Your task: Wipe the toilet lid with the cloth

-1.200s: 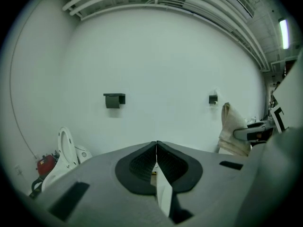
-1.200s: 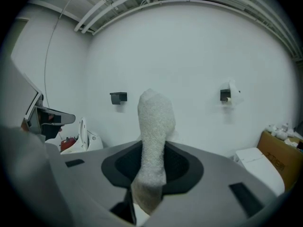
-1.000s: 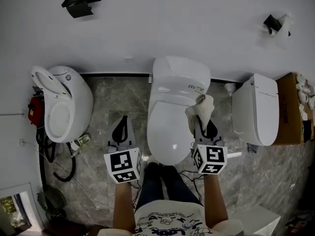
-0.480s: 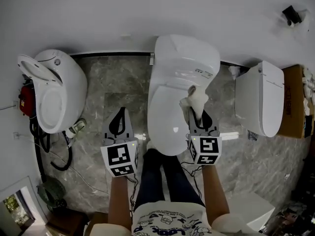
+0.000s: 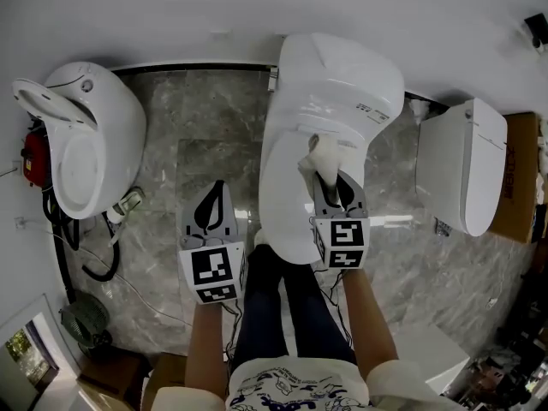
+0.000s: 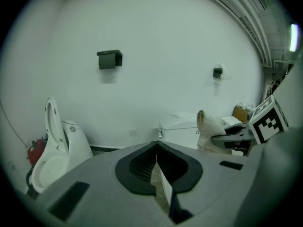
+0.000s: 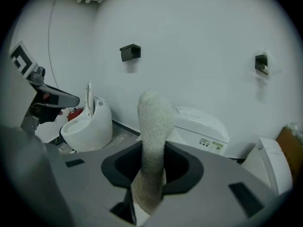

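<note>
Left-hand white oval toilet [image 5: 81, 148]: seat and lid raised, bowl open, only white ceramic showing inside. Brown cardboard box [image 5: 519, 178] at far right edge; pale items at its top, too small to identify.

Centre white toilet with closed lid [image 5: 287, 187]. Right hand-held gripper [image 5: 330, 176] sits over the lid's rear right part, near the hinge line, jaws clamped on a pale fluffy cloth [image 7: 154, 122]. The cloth stands up out of the jaws and bends over at its tip. Contact between cloth and lid cannot be confirmed from any view.

Left hand-held gripper [image 6: 156, 144]: jaws pressed together, nothing between them. It hangs over the floor, left of the centre toilet and well apart from the cloth.

Third white toilet with closed lid [image 5: 462, 174] stands between the centre unit and the box.

Floor: grey veined marble tile [image 5: 205, 144]. Black hoses [image 5: 86, 259] and a small red object [image 5: 32, 157] lie beside the left toilet.

Wall: plain white. A black wall-mounted holder [image 6: 109, 59] and a smaller black fixture [image 6: 217, 72] are mounted on it.

Person's dark-trousered legs [image 5: 287, 315] stand at the front of the centre toilet.
</note>
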The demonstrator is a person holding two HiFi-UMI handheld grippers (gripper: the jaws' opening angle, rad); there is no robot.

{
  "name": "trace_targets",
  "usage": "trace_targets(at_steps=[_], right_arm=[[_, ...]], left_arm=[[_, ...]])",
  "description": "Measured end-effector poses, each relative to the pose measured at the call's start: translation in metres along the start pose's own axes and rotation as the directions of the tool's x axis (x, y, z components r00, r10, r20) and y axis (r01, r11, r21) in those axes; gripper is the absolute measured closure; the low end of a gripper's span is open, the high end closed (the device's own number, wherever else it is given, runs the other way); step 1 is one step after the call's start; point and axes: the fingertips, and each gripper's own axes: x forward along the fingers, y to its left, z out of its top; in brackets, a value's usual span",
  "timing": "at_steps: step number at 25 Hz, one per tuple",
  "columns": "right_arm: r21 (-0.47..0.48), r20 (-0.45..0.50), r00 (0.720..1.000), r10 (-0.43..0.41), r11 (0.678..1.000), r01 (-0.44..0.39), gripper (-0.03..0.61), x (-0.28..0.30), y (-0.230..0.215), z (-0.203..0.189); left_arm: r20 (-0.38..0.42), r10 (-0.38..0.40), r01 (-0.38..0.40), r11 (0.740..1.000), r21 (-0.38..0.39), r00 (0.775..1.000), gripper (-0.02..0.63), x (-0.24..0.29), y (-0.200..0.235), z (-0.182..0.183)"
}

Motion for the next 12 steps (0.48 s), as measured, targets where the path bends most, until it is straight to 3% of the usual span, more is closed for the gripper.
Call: trace_targets(at_steps=[12], right_arm=[[-0.078, -0.12, 0.991, 0.066, 0.994, -0.075, 0.474, 0.088, 0.028, -0.064]], left_arm=[[-0.056, -0.005, 0.005, 1.0, -0.003, 0.998, 0.606, 0.035, 0.006, -0.059]])
